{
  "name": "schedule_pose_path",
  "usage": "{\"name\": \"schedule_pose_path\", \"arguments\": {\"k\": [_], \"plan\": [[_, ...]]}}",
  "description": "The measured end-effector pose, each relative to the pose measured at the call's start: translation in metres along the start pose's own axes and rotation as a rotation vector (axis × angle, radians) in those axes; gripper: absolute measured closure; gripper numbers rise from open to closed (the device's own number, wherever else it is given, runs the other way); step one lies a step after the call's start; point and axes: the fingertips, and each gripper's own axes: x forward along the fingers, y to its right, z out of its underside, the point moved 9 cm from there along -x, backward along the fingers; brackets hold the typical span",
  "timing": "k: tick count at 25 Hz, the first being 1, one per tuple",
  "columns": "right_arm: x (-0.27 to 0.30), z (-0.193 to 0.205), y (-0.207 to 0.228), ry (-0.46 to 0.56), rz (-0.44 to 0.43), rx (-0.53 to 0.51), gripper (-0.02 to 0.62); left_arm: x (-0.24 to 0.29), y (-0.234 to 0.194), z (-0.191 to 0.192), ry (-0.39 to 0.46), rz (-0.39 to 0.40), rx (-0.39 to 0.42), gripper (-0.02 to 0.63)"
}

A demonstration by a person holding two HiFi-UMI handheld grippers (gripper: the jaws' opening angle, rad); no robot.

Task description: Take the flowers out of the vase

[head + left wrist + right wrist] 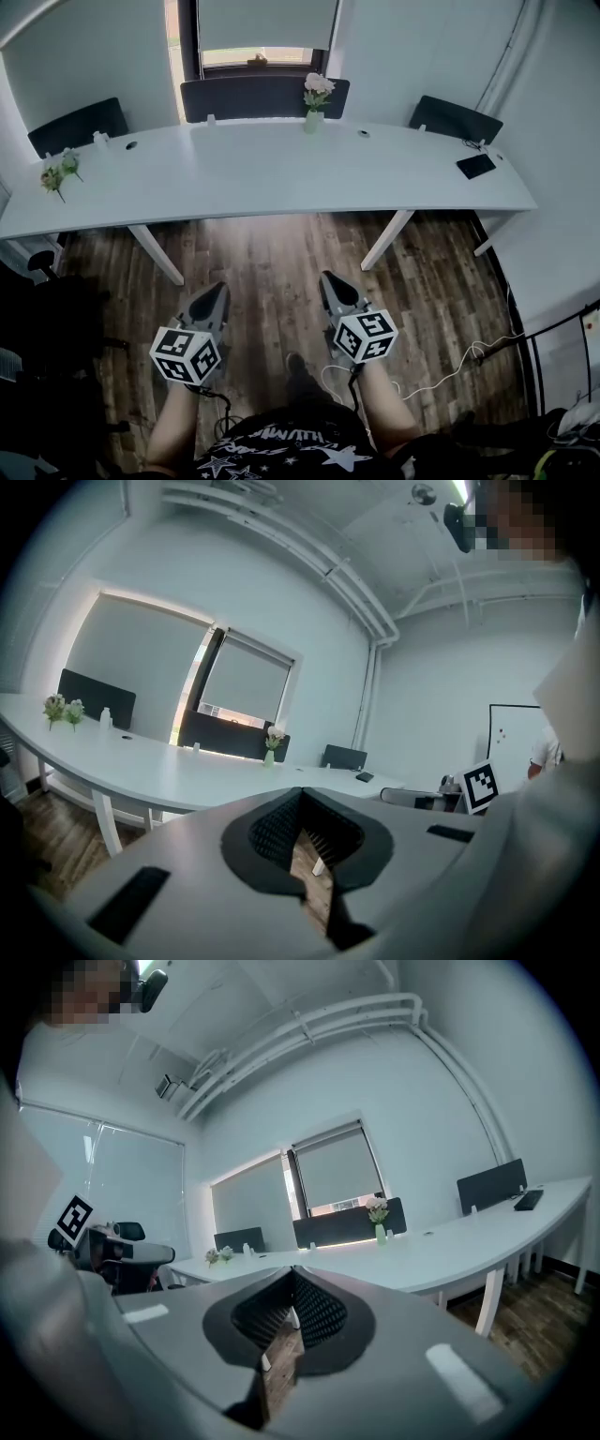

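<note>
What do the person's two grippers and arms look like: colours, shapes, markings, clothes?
Both the left gripper and the right gripper are grey wedges narrowing to a tip, with black ribbed pads inside. Each bears a white cube with black square markers. A black cable hangs under the left one. The person wears a black shirt with white stars.

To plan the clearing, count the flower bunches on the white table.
2. One pink bunch stands in the vase at the far edge of the table, near its middle; another small bunch is at its left end. None seem hidden.
</note>
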Motion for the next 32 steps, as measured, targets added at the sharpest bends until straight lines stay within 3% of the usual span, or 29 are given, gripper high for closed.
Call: {"name": "schedule_pose_path", "arguments": {"k": [18,32], "plan": [[0.085,-0.049,0.138,0.000,-0.016,0.023,0.593,0.165,0.008,-0.043,0.017,-0.001,0.031,0.597],[0.123,-0.058,0.173,-0.015,-0.075,0.023,0.592,0.203,-0.005,-0.050,0.048,-0.082,-0.008,0.597]]}}
